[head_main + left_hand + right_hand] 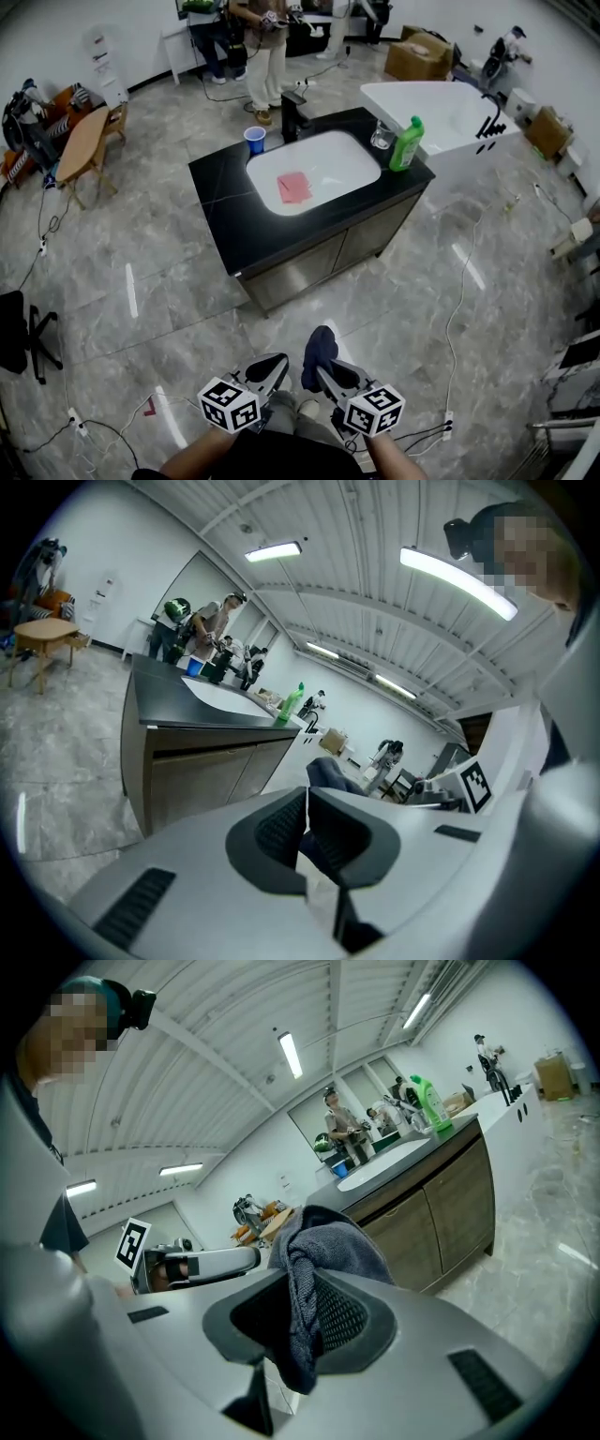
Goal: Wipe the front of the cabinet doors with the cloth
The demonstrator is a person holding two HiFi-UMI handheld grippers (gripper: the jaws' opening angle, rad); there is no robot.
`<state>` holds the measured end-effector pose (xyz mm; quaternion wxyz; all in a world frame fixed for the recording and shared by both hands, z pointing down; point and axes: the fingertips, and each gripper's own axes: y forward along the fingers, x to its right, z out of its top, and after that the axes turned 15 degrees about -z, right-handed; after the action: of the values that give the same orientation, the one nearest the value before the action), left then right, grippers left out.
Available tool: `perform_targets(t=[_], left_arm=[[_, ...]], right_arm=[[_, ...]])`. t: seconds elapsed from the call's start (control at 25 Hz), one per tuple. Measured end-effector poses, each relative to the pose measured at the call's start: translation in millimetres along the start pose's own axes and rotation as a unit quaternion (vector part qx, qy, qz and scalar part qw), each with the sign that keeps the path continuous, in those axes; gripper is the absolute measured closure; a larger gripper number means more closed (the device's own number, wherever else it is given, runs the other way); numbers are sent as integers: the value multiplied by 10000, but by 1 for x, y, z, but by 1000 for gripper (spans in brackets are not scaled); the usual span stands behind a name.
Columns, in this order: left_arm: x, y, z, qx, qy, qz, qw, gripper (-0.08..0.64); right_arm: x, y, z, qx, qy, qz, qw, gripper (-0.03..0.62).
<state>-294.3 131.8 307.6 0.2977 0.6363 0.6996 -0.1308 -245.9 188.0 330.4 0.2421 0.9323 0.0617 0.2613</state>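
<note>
Fingers (345, 1321) of your right gripper (298, 1283) are clenched on the cloth (328, 1241). It's dark grey-blue, bunched above the tips, with a tail hanging below. Your left gripper (306, 799) has its fingers pressed together with nothing between them. You hold both grippers low, side by side, close to your body and well apart from the cabinet. The cabinet doors (333, 253) are two grey-brown panels, closed, facing you under a black desk (214, 176). The cloth is nowhere near the doors. A white sink (328, 155) is set in the desk, with a pink rag (293, 187) lying in it. A blue cup (254, 139) stands at the sink's back left, with a black faucet (292, 114) just beside it. At the right end stands a green bottle (407, 143), with a clear glass (381, 137) just beside it. A white bathtub (450, 117) sits beyond the desk's right end. People stand by the far wall.
</note>
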Motion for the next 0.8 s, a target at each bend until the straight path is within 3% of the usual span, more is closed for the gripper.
perform_targets(t=[0.32, 0.64, 0.8], left_arm=[[-40, -4, 14, 144, -428, -48, 9990, 545], [-84, -22, 28, 595, -589, 106, 9964, 546], [-104, -22, 25, 459, -659, 472, 9957, 547]], right_arm=[[-7, 48, 6, -280, -300, 16, 9992, 503], [-12, 114, 6, -665, -421, 185, 9967, 503], [-18, 134, 8, -775, -591, 435, 9943, 503]])
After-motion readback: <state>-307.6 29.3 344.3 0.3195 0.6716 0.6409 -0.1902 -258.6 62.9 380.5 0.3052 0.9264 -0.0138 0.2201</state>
